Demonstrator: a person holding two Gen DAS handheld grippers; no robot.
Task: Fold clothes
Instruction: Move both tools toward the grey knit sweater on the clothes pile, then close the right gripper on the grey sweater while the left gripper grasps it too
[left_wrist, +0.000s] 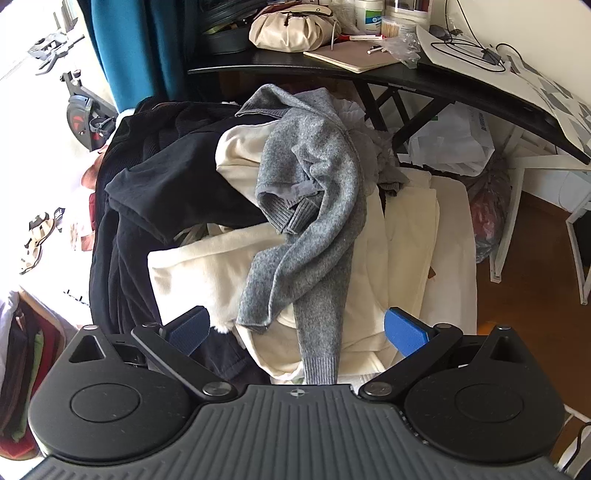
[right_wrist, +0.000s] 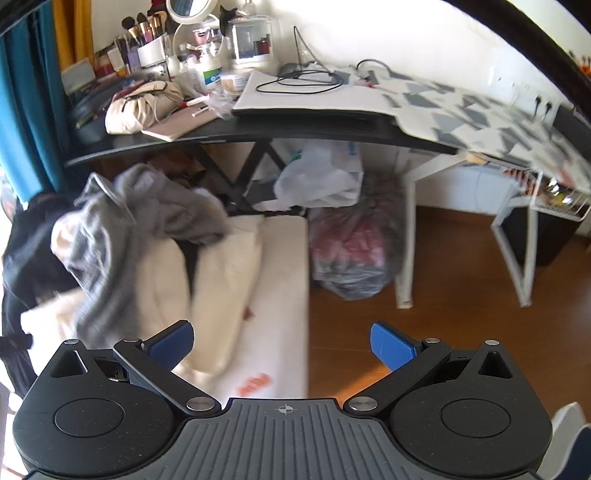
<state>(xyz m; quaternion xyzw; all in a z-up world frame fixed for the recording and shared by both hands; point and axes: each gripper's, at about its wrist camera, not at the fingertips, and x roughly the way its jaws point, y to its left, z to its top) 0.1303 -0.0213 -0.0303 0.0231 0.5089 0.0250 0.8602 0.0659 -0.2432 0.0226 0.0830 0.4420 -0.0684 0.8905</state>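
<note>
Clothes pile (left_wrist: 229, 266) fills frame centre: black garments (left_wrist: 155, 192) at left, cream ones w/ grey sweater (left_wrist: 314, 206) draped on top. Dark counter (left_wrist: 424, 79) across top. Left hand-held gripper (left_wrist: 297, 326) and right hand-held gripper (right_wrist: 282, 345), bottom centre, both spread wide, empty.

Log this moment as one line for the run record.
phase: before first grasp | left gripper: open over grey sweater | right gripper: open, empty | pile: grey sweater atop cream garments, black clothes alongside
</note>
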